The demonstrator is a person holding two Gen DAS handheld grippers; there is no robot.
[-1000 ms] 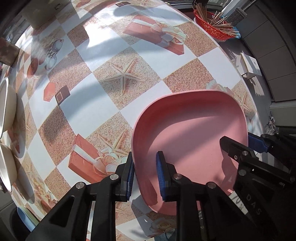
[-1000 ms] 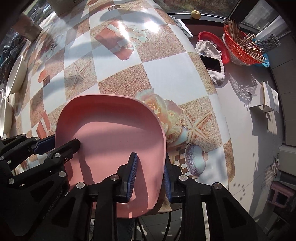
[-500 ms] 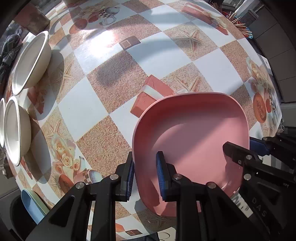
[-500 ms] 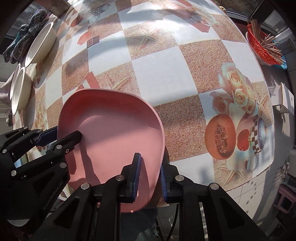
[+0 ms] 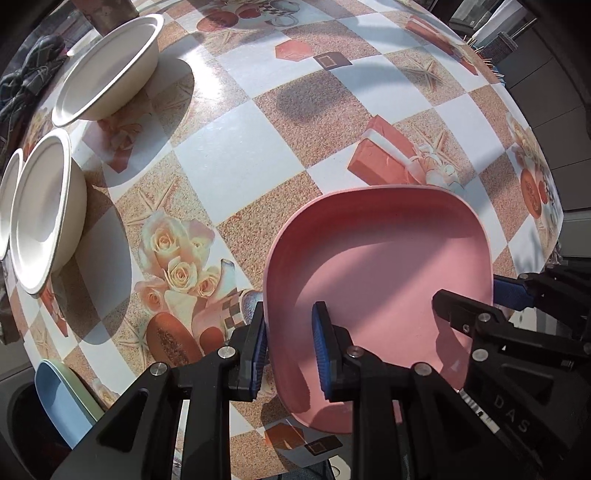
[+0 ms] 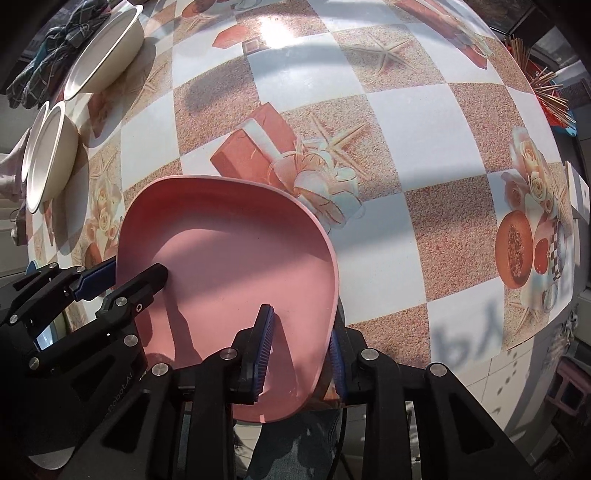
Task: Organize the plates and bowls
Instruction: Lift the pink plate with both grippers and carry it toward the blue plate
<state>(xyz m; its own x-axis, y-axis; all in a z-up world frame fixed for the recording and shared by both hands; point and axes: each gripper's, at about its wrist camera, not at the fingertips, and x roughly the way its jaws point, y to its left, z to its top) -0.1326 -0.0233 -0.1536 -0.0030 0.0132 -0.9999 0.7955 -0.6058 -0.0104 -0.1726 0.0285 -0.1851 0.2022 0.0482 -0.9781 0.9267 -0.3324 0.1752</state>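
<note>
Strong sunlight falls on a table point(image 6: 406, 122) with a checkered printed cloth; the pale floor point(image 6: 517, 380) is perhaps tiled.

2 wrist fisheyes, close, facing steeply down, sharing pink plate point(image 5: 380, 258) point(image 6: 229, 258), tabletop point(image 5: 229, 162) point(image 6: 406, 118)

Hard sunlight flooded both views; scene bright, high contrast. Glare patch burned on glossy checkered-oilcloth worktop point(image 6: 273, 29) near top of right view. Crisp dark shadows fell from round cream bowls point(image 5: 107, 70) toward lower right, and across square pink plastic plate point(image 5: 376, 280). Strong fisheye bending; corners vignetted black. Focus sharp, no motion blur.
</note>
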